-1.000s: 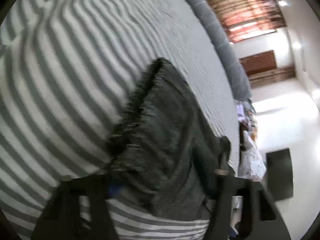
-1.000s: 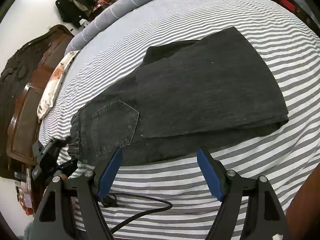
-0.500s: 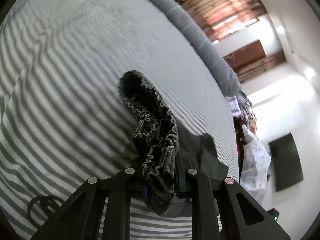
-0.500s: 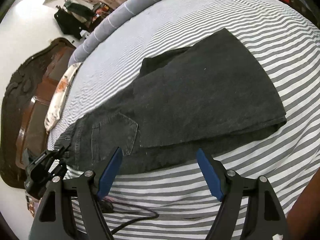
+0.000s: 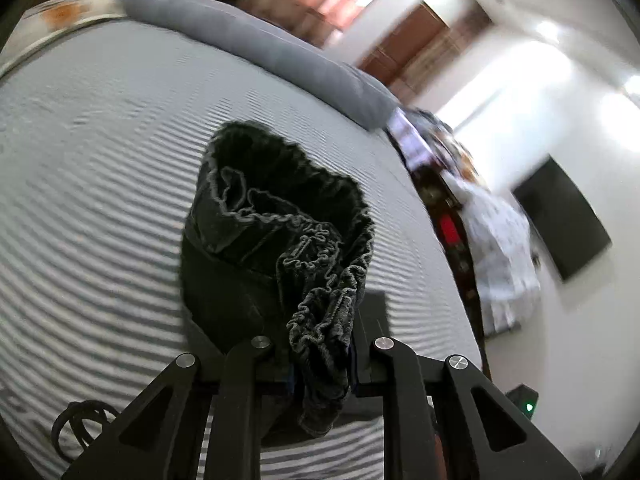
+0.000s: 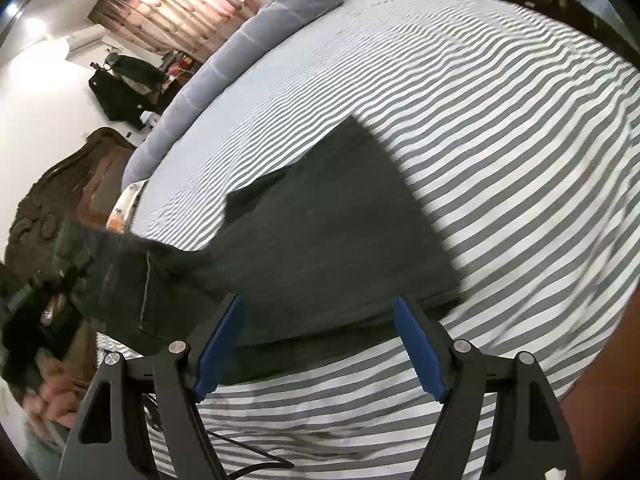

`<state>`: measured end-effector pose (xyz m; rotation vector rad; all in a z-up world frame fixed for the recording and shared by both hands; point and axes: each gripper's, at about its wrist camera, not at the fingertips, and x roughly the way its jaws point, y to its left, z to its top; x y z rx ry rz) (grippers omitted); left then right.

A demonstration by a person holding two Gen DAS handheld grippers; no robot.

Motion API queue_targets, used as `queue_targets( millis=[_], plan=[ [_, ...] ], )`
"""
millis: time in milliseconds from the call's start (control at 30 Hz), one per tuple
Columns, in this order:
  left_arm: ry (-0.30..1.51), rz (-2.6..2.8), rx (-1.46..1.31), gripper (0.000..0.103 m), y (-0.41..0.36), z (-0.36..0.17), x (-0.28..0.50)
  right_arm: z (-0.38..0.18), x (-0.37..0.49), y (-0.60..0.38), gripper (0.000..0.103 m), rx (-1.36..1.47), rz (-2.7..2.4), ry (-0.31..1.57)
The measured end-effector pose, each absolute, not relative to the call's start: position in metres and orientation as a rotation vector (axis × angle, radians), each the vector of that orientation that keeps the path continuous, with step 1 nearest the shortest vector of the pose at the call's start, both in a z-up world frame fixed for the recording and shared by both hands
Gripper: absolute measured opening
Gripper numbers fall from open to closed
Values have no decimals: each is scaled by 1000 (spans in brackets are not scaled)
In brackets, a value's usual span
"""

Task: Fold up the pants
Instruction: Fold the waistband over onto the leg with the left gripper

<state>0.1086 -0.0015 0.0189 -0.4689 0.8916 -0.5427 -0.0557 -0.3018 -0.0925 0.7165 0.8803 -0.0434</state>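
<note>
Dark grey pants (image 6: 328, 240) lie on the striped bed, their legs folded over to the right. My left gripper (image 5: 320, 356) is shut on the gathered elastic waistband (image 5: 320, 280) and holds it lifted off the bed; in the right wrist view the raised waist end (image 6: 120, 264) hangs at the left beside the left gripper (image 6: 36, 320). My right gripper (image 6: 320, 344) is open and empty, its blue pads (image 6: 416, 344) just above the near edge of the folded legs.
The grey-and-white striped bedsheet (image 6: 500, 152) covers the bed. A grey bolster (image 6: 248, 48) lies along the far edge. A wooden headboard (image 6: 48, 192) stands at the left. A black cable (image 5: 80, 428) lies on the sheet near the front.
My left gripper has closed on the waistband and lifted it up off the bed. The right gripper has stayed open and moved closer to the near edge of the folded legs.
</note>
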Motion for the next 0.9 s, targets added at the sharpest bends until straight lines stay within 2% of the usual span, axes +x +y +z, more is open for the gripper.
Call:
queue_targets(
  millis=[333, 600, 767, 833, 900],
  plan=[
    [1019, -706, -281, 18, -157, -10, 111, -120, -85, -371, 75, 825, -141, 857],
    [1108, -697, -124, 19, -214, -63, 112, -148, -98, -399, 75, 913, -194, 874],
    [1151, -740, -64, 28, -225, -72, 105, -155, -96, -399, 75, 922, -189, 880],
    [1151, -760, -68, 38, -216, -69, 101, -152, -94, -398, 75, 908, -191, 880],
    [1162, -779, -84, 39, -210, -62, 99, -148, -92, -396, 75, 893, -185, 873]
  ],
)
